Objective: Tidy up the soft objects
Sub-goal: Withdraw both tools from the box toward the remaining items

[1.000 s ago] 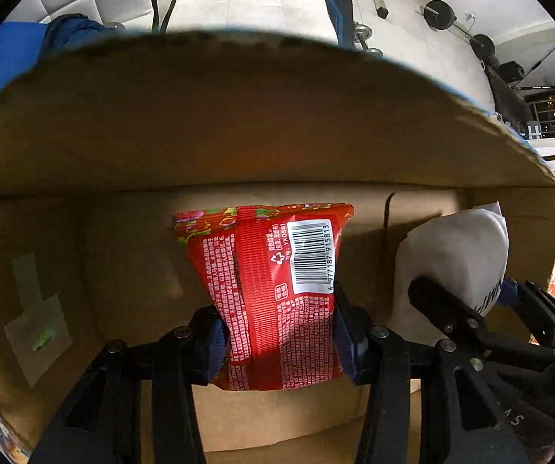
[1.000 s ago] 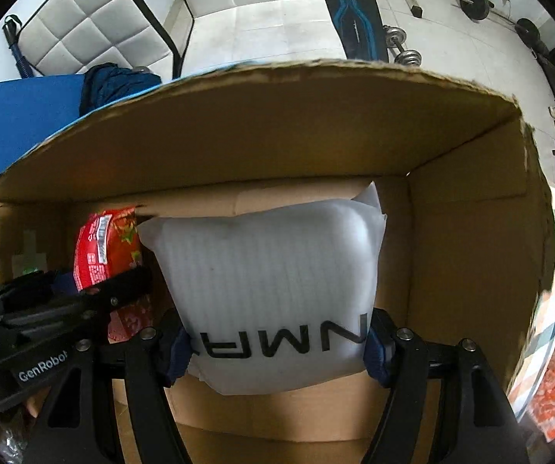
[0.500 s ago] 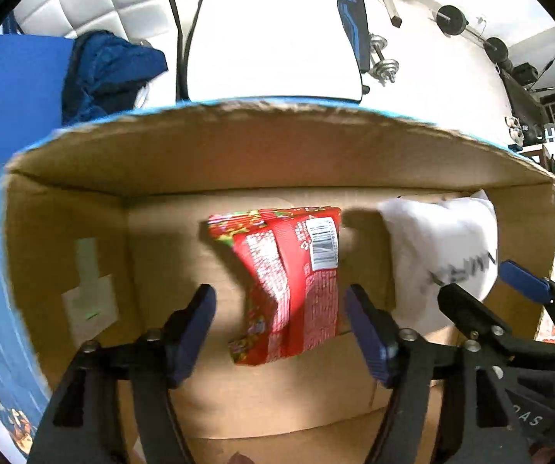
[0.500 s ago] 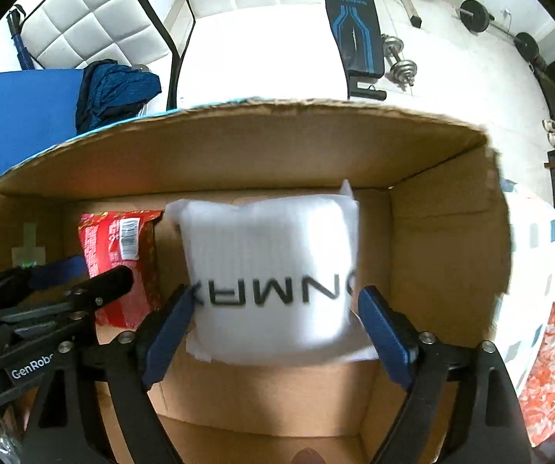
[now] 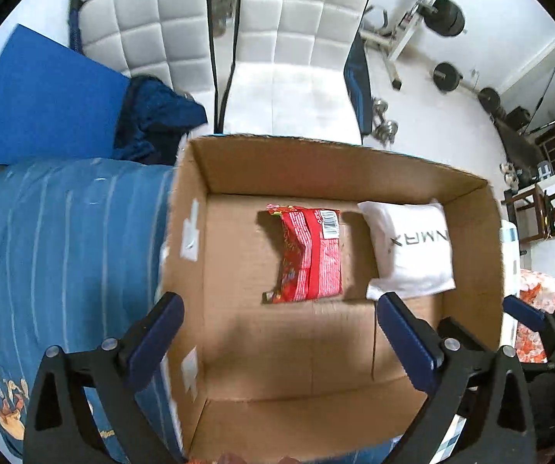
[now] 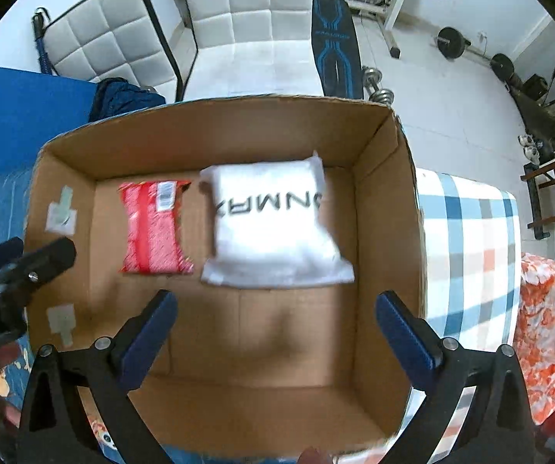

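Beyond left claw, red packet.

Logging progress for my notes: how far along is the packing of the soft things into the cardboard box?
Done: the red snack packet and the white soft package lie side by side on the floor of the cardboard box. In hand: nothing; the left tongs and right tongs are both open and empty above the box. Left: an orange floral fabric item lies outside to the right; whether it belongs is unclear.

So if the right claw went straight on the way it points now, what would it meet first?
Probably the bare floor of the cardboard box, just short of the white packet. The open right claw points between them; depth is unclear.
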The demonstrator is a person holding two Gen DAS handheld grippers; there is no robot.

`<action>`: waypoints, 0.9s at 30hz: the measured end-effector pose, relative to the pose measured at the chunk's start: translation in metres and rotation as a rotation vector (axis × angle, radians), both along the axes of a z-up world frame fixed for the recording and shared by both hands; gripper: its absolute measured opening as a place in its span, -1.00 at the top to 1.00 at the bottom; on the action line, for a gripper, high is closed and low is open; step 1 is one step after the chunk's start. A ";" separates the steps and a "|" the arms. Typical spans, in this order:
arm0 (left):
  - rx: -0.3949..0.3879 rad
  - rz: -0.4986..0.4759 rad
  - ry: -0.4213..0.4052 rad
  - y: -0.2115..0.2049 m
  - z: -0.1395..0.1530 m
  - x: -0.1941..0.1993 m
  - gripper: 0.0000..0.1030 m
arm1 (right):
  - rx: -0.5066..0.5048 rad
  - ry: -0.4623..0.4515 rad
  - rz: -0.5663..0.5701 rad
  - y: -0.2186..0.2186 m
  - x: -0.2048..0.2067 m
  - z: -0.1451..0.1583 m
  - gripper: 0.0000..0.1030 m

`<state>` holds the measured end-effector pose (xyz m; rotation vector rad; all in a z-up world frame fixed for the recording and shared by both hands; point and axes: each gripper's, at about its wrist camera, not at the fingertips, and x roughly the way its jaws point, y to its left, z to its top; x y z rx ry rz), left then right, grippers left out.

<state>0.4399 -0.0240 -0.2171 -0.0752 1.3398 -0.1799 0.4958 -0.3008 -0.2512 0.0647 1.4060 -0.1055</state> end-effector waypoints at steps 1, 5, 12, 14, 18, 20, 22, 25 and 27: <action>0.001 0.004 -0.018 0.003 0.004 -0.006 -0.99 | -0.004 -0.015 0.004 0.005 -0.009 0.006 -1.00; -0.002 0.023 -0.090 0.014 0.030 -0.034 -0.99 | -0.009 -0.065 0.001 0.020 -0.045 0.028 -1.00; 0.011 0.024 -0.174 0.013 0.073 -0.080 -0.99 | -0.015 -0.150 -0.012 0.022 -0.093 0.070 -1.00; 0.019 0.026 -0.194 0.015 0.083 -0.094 -0.99 | -0.016 -0.173 -0.008 0.025 -0.105 0.083 -1.00; 0.011 0.044 -0.224 0.019 0.103 -0.117 -0.99 | -0.017 -0.216 0.001 0.028 -0.132 0.109 -1.00; 0.015 0.046 -0.235 0.020 0.110 -0.128 -0.99 | -0.014 -0.232 0.001 0.027 -0.145 0.120 -1.00; 0.018 0.050 -0.246 0.021 0.118 -0.139 -0.99 | -0.005 -0.244 -0.002 0.025 -0.159 0.130 -1.00; 0.007 0.051 -0.245 0.022 0.127 -0.155 -0.99 | 0.012 -0.259 -0.009 0.021 -0.176 0.143 -1.00; 0.001 0.053 -0.232 0.023 0.129 -0.165 -0.99 | 0.025 -0.261 -0.015 0.019 -0.186 0.148 -1.00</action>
